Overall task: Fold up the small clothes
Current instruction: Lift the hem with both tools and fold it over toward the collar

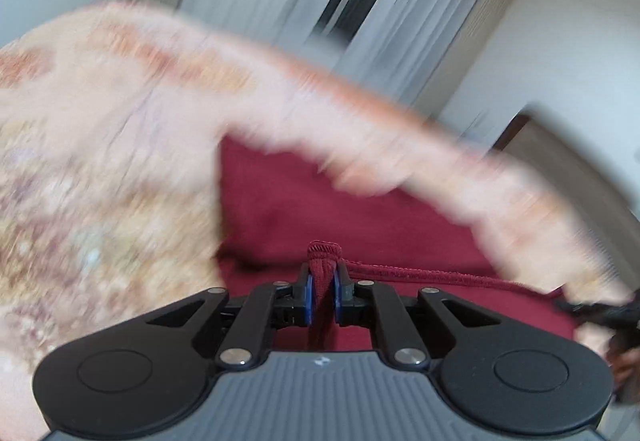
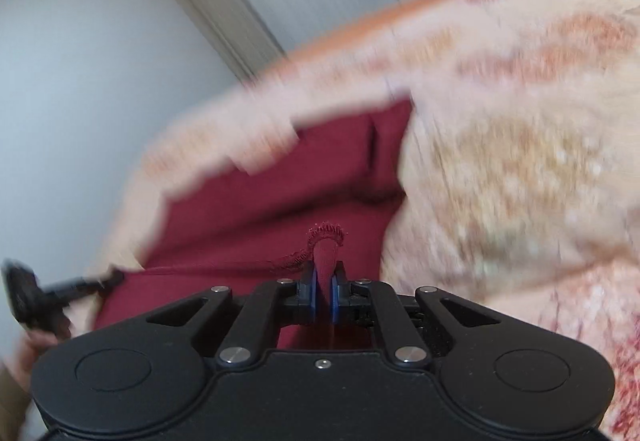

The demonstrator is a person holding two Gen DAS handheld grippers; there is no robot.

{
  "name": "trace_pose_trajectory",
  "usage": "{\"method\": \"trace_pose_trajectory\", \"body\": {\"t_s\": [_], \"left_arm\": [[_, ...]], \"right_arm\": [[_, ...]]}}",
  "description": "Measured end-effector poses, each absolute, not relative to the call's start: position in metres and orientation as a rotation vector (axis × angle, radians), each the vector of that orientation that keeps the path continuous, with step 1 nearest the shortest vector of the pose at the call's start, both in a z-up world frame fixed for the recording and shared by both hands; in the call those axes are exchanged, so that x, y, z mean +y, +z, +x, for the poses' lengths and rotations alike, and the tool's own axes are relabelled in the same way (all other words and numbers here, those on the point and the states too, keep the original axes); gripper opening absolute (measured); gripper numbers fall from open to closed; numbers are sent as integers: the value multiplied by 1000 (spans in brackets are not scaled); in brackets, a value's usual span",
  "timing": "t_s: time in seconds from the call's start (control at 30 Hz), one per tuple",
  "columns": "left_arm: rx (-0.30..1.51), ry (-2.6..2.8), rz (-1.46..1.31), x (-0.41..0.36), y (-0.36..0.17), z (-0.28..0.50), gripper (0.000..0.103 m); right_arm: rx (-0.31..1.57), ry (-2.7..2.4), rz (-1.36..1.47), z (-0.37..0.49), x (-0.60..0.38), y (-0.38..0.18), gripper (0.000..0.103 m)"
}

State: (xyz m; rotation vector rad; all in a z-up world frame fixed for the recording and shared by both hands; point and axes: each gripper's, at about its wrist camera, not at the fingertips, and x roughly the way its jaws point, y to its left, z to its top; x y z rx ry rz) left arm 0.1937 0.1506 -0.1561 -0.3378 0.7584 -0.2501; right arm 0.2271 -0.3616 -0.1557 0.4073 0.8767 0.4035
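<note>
Left gripper (image 1: 323, 283) pinches the hemmed edge of the maroon knit garment (image 1: 304, 197). Right gripper (image 2: 323, 281) clamps another stitched fold. A blurred peach floral bedspread (image 2: 520, 129) lies underneath.

A dark red garment (image 1: 320, 197) is showing against a blurred peach cloth (image 1: 100, 161) with orange and tan patterning; black grippers are wearing blue pads (image 2: 313, 297).

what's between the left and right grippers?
A taut hemmed edge of the red garment runs from left gripper to right gripper; both wrist views show it.
</note>
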Motion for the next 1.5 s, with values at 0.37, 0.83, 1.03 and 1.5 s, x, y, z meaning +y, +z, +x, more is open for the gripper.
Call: {"method": "trace_pose_trajectory", "body": {"t_s": [0.37,0.83,1.03,1.5], "left_arm": [[779,-310,-318,149,-166,183,15],[805,-305,-263,143,-169,174,51],[809,-297,-263,138,-171,185,48],[618,-318,-331,155,-135,194,7]], "right_arm": [[888,439,520,220,-379,-165,32],[892,422,449,222,-366,-162,32],[895,404,436,228,-364,-164,31],[694,484,520,241,-373,-116,5]]}}
